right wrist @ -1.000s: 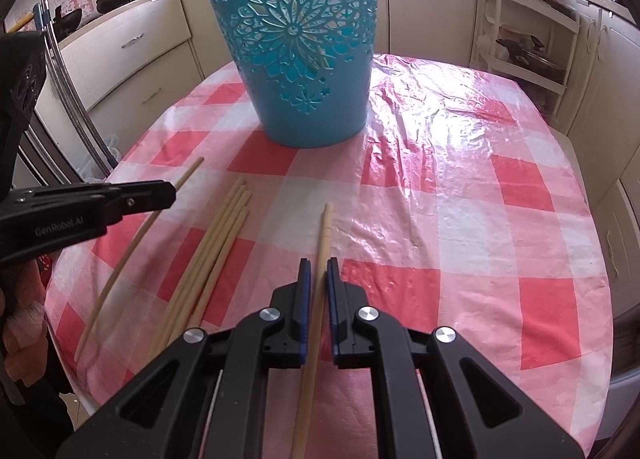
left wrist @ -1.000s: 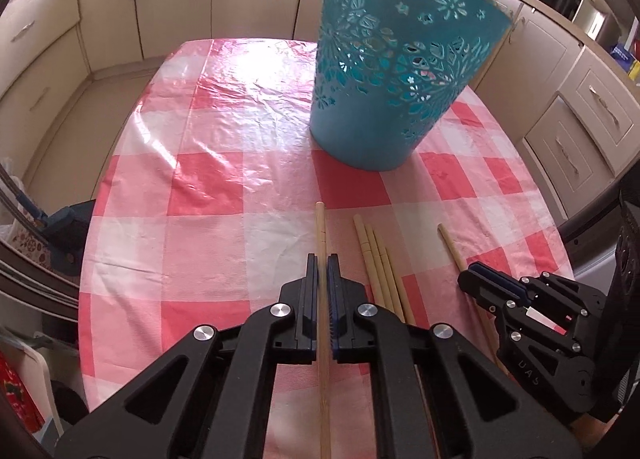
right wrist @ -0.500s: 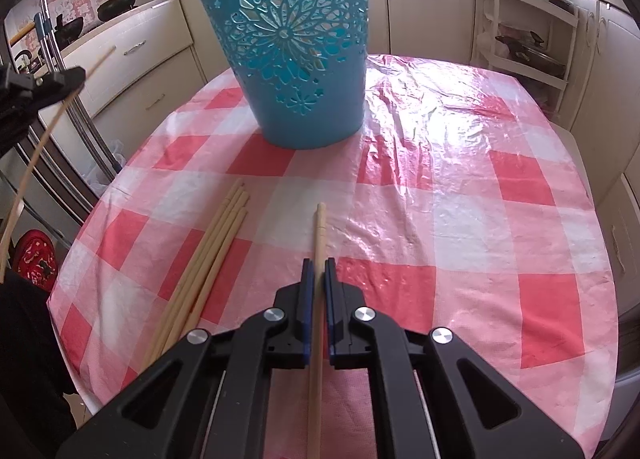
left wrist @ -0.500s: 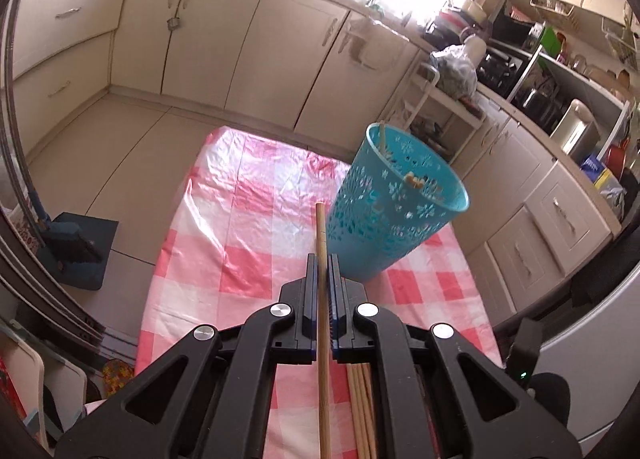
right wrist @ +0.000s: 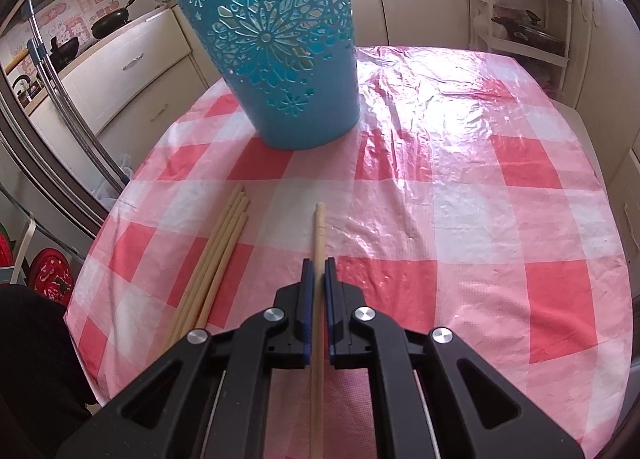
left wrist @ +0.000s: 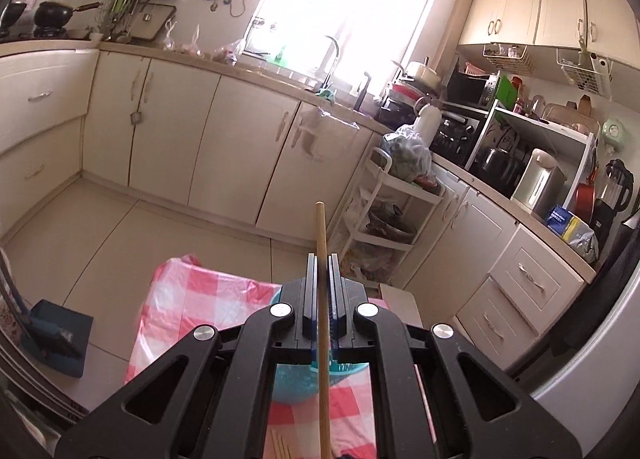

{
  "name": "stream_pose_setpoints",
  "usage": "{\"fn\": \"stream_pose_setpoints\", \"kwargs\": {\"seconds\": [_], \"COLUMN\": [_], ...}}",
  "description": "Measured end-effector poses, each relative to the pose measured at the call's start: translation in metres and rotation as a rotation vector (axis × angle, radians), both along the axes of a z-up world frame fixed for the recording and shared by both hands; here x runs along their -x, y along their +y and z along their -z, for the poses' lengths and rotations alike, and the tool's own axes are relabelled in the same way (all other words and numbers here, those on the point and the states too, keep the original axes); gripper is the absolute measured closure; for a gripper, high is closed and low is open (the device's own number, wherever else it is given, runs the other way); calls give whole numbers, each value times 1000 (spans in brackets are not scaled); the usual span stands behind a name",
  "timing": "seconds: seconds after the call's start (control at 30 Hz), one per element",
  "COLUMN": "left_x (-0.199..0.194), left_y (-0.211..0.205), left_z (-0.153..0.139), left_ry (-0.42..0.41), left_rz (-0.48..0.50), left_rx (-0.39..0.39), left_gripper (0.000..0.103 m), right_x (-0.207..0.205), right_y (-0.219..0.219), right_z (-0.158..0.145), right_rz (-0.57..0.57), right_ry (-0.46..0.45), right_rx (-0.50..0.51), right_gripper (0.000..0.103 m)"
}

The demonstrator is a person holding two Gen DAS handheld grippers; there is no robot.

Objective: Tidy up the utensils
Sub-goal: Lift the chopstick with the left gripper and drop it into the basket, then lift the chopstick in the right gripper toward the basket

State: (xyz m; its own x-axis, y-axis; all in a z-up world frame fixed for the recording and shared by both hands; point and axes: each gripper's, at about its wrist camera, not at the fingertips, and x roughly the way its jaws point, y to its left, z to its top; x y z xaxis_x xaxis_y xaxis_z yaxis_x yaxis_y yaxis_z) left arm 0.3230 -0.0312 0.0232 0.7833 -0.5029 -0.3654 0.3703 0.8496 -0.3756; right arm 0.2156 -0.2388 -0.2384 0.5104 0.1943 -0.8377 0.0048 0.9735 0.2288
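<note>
My left gripper (left wrist: pixel 321 259) is shut on a wooden chopstick (left wrist: pixel 321 231) and holds it high above the table, pointing up and away. The teal cut-out basket (left wrist: pixel 292 383) shows only partly below the fingers in the left wrist view. My right gripper (right wrist: pixel 319 265) is shut on another chopstick (right wrist: pixel 319 231), low over the red-and-white checked tablecloth (right wrist: pixel 460 219). The basket (right wrist: pixel 280 51) stands upright at the far left of the table. A bundle of several chopsticks (right wrist: pixel 216 255) lies left of the right gripper.
Cream kitchen cabinets (left wrist: pixel 168 139) and a white shelf trolley (left wrist: pixel 384 219) surround the table. A blue dustpan (left wrist: pixel 56 335) lies on the floor at left. Metal rails (right wrist: pixel 60 99) stand beyond the table's left edge.
My left gripper has lifted its chopstick from the table to high above the basket, tilting upward. My right gripper has closed on its chopstick and stayed low.
</note>
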Motion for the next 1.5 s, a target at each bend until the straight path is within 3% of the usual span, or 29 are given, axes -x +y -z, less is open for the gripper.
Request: {"fn": "stream_pose_setpoints", "kwargs": {"seconds": [0.23,0.43,0.9,0.97,1.03,1.1,1.23,1.33,1.5], "left_x": [-55,-90,-82,-77,-67,-53,-19,10,32], "left_y": [-39,-61,-81,-78,-72,-62,-31,2,51], "left_z": [4,33,78,79,78,74,65,65,91], "left_ry": [-48,-23,8,25,30,11,-3,-11,44], "left_rz": [-102,-166,-149,-136,-128,-142,-165,-215,-285], "left_rx": [39,45,-136,-154,-180,-210,-267,-275,-251], "left_gripper": [99,99,97,90,65,49,27,17,15], "right_x": [0,-2,-6,-6,-6,-6,-5,-3,0], "right_y": [0,0,1,2,3,4,7,12,23], "right_z": [0,1,1,1,1,1,0,-1,-1], "right_rz": [-2,-9,-11,-14,-18,-25,-38,-49,-71], "right_ry": [-3,-6,-6,-7,-5,-4,-2,-8,-31], "right_rx": [0,-4,-14,-6,-1,2,8,28,109], "right_gripper": [97,97,97,97,97,95,88,85,85]}}
